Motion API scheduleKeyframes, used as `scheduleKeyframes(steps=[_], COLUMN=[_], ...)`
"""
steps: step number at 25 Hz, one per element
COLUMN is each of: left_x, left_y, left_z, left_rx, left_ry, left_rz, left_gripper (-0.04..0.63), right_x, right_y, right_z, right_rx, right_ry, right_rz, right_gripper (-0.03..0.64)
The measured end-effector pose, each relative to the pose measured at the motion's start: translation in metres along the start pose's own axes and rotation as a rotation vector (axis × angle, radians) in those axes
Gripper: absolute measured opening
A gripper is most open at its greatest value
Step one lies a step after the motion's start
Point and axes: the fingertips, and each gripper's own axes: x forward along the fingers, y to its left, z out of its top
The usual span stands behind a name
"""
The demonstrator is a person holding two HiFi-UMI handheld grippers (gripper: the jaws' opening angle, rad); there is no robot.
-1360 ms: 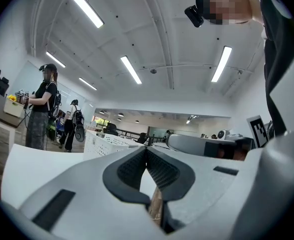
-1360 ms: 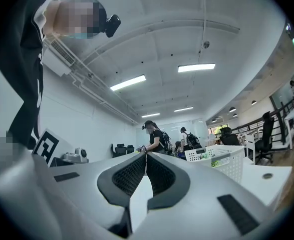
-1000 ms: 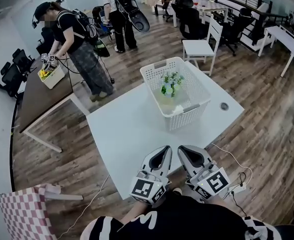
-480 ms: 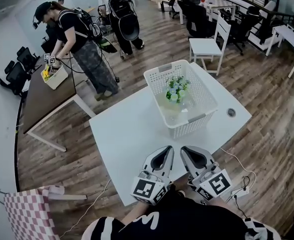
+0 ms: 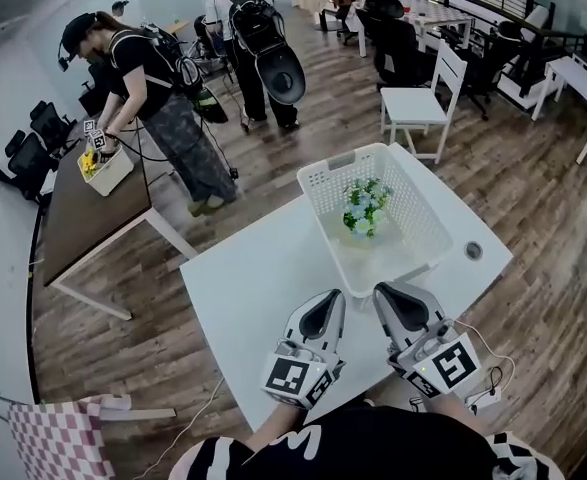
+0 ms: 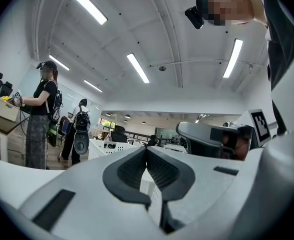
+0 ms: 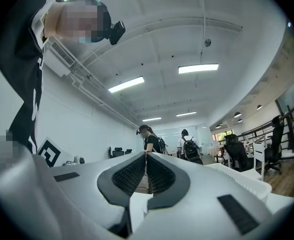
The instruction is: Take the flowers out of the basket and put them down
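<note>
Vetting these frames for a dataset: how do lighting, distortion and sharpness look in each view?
Head view: evenly lit and sharp, with fisheye curving the floor planks; the flowers in the basket read clearly. Left gripper view: heavy barrel distortion, black corners, bright strip lights, the fingers looming large. Right gripper view: the same black corners and bending, mild glare off its ceiling light.

Wide open on the left and near side, just bare white table (image 5: 243,288). Far right, the basket (image 5: 318,180) blocks the way, its walls ringing the flowers (image 5: 365,208), and only the top is open. The right gripper (image 5: 387,293) is close to the near wall, with the left gripper (image 5: 329,298) tight beside it.
</note>
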Motion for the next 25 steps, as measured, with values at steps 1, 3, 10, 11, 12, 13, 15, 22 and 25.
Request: scheduleKeyframes(steps=[1, 3, 10, 11, 12, 13, 15, 22, 25], left_x=[0.003, 0.009, 0.017, 0.017, 0.018, 0.018, 0.018, 0.013, 0.012], left_y=[0.004, 0.011, 0.032, 0.034, 0.036, 0.037, 0.040, 0.054, 0.055], left_z=[0.002, 0.004, -0.007, -0.009, -0.008, -0.007, -0.008, -0.019, -0.026], left_rx=[0.003, 0.001, -0.025, -0.024, -0.029, -0.035, -0.037, -0.022, -0.023], left_ry=[-0.002, -0.007, 0.035, 0.041, 0.037, 0.029, 0.038, 0.075, 0.099], left_rz=[0.001, 0.002, 0.020, 0.023, 0.029, 0.036, 0.044, 0.054, 0.051], left_gripper=[0.005, 0.005, 0.005, 0.005, 0.005, 0.005, 0.005, 0.005, 0.005], right_x=[0.006, 0.018, 0.062, 0.068, 0.075, 0.080, 0.088, 0.110, 0.118], right_y=[-0.004, -0.012, -0.060, -0.069, -0.076, -0.083, -0.095, -0.125, -0.130], right_z=[0.002, 0.007, 0.028, 0.027, 0.026, 0.025, 0.023, -0.004, -0.017], right_rx=[-0.006, -0.024, -0.057, -0.055, -0.057, -0.062, -0.063, 0.083, 0.056], right_ry=[-0.002, -0.009, -0.006, 0.005, 0.016, 0.026, 0.040, 0.090, 0.131], right_rz=[0.002, 0.008, 0.030, 0.034, 0.036, 0.036, 0.034, 0.038, 0.038], right_gripper=[0.021, 0.021, 0.021, 0.021, 0.021, 0.021, 0.021, 0.021, 0.021])
